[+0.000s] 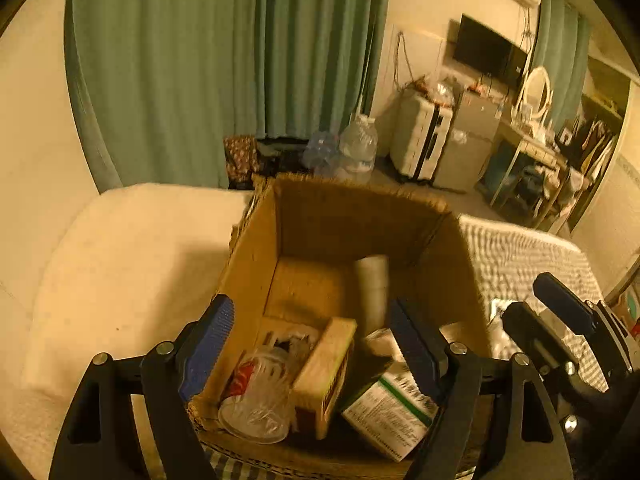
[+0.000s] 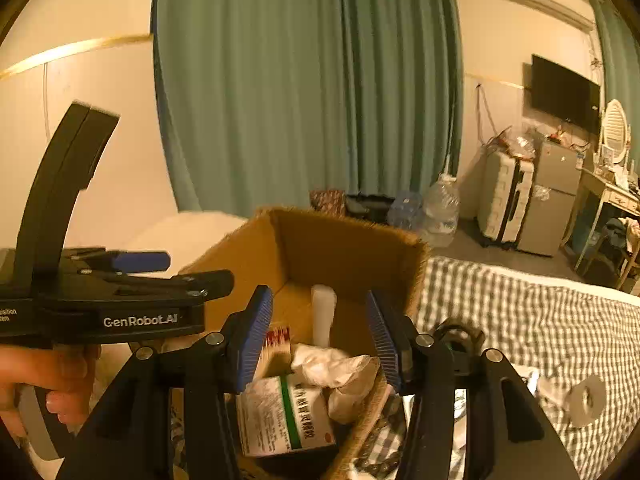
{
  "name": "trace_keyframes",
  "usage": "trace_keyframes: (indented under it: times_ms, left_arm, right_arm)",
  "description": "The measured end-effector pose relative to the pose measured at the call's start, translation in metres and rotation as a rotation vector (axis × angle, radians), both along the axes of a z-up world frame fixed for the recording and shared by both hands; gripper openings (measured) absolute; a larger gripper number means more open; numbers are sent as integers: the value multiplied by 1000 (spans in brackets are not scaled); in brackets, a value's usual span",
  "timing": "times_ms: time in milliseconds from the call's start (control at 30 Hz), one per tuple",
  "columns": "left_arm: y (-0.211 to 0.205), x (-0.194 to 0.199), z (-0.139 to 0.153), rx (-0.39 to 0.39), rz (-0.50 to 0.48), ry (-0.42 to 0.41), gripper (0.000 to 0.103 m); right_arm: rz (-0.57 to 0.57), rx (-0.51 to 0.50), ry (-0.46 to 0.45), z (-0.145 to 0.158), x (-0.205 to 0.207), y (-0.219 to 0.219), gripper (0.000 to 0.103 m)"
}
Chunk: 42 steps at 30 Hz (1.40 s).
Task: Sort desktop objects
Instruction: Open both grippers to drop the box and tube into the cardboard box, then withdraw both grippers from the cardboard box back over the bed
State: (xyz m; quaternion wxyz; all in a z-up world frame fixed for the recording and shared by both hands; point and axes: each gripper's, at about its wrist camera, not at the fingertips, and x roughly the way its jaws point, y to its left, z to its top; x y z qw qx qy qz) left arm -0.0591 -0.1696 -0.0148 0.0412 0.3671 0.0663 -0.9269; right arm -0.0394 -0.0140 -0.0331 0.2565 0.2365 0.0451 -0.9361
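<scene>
Left tongs [image 1: 312,344] wide and empty, right tongs [image 2: 320,340] parted, empty, over cluttered cardboard box [image 1: 256,256], checked bedcover [image 2: 540,320] beside.

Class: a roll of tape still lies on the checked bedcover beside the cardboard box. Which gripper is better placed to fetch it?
Right. The right gripper stands open and empty on the side where the white tape roll lies; the left gripper is across the brown cardboard box.

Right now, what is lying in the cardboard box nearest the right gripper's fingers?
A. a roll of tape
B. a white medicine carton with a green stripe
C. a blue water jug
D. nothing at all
B: the white medicine carton with the green stripe lies in the cardboard box, just below the open right gripper, beside crumpled paper.
</scene>
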Motion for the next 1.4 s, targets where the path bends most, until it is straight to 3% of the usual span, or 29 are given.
trace_keyframes:
  times_ms: [300, 333, 533, 700, 933, 1033, 1233, 1400]
  left_arm:
    - [27, 25, 52, -15, -43, 177, 103]
    - [30, 27, 57, -16, -46, 192, 103]
    - [51, 40, 74, 10, -74, 252, 103]
    - [60, 43, 75, 32, -111, 278, 103]
    - [78, 39, 70, 25, -135, 286, 103]
    - [94, 37, 67, 14, -164, 303, 103]
    - [147, 29, 51, -19, -301, 326, 103]
    - [192, 7, 20, -43, -410, 256, 103]
  right_arm:
    - [-64, -106, 110, 63, 21, 53, 70]
    - [-68, -118, 113, 69, 22, 57, 77]
    - [-125, -193, 158, 112, 29, 101, 90]
    - [-185, -198, 190, 129, 34, 135, 102]
    - [-265, -120, 189, 133, 35, 175, 103]
    - [-273, -36, 204, 129, 42, 191, 103]
    - [-329, 92, 211, 107, 42, 235, 103]
    - [-365, 106, 169, 79, 22, 271, 103]
